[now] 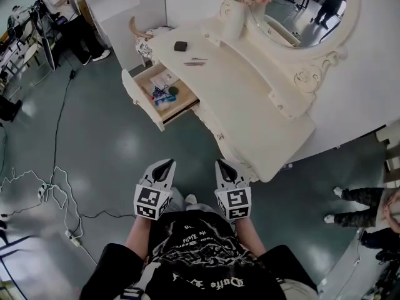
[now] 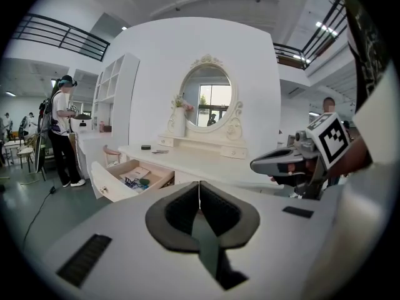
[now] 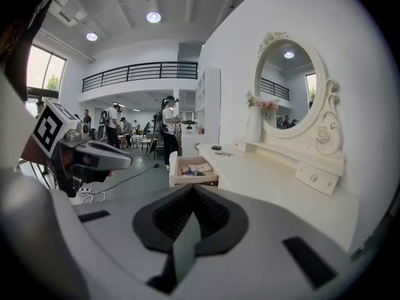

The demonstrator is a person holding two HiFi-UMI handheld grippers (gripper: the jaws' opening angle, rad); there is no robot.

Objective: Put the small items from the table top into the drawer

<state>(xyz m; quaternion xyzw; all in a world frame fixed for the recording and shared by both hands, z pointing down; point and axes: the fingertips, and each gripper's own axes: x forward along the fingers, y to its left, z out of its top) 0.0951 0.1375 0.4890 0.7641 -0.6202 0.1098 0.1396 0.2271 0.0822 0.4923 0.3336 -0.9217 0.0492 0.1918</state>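
A white dressing table (image 1: 250,99) carries a small dark item (image 1: 180,45) and a few thin sticks (image 1: 195,61) near its far end. Its drawer (image 1: 140,99) stands pulled out, with papers and small things inside. Both grippers hang close to the person's body, well short of the table. My left gripper (image 1: 164,167) is shut and empty, and so is my right gripper (image 1: 225,169). The left gripper view shows shut jaws (image 2: 199,192), the drawer (image 2: 103,183) and the dark item (image 2: 145,147). In the right gripper view the shut jaws (image 3: 192,195) point toward the drawer (image 3: 194,180).
A white vase of flowers (image 1: 234,11) and an oval mirror (image 1: 312,11) stand at the table's back. A chair (image 1: 147,39) sits past the far end. Cables (image 1: 56,186) lie on the floor at left. A person (image 1: 65,11) stands far left; another's legs (image 1: 359,199) show at right.
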